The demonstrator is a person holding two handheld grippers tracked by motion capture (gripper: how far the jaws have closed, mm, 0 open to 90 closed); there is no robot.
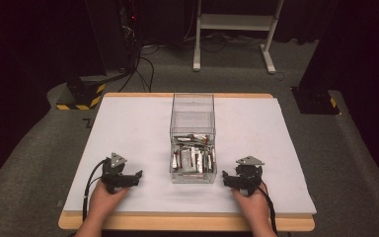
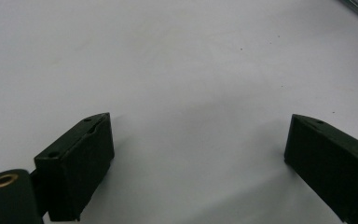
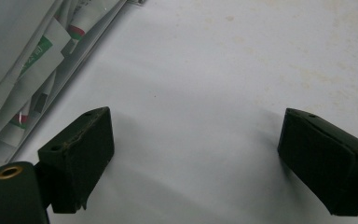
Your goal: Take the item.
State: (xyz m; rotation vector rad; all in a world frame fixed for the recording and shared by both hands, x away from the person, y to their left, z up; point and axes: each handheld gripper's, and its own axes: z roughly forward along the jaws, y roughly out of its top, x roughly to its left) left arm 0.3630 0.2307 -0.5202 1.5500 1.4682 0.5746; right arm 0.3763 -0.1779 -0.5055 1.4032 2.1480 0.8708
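Two hands rest at the near edge of the white table top [image 1: 128, 123]. The left gripper [image 1: 139, 174] and right gripper [image 1: 224, 178] both have jaws spread wide, pinching nothing. Between them stands a clear plastic box [image 1: 192, 111] with small white packets [image 1: 192, 159] inside.

The white table [image 1: 128, 128] is seen from above and behind the person, looking forward and down. Its surface is viewed at close range along each gripper's jaws; the clear box [image 1: 193, 138] is shared by the high and right gripper views.
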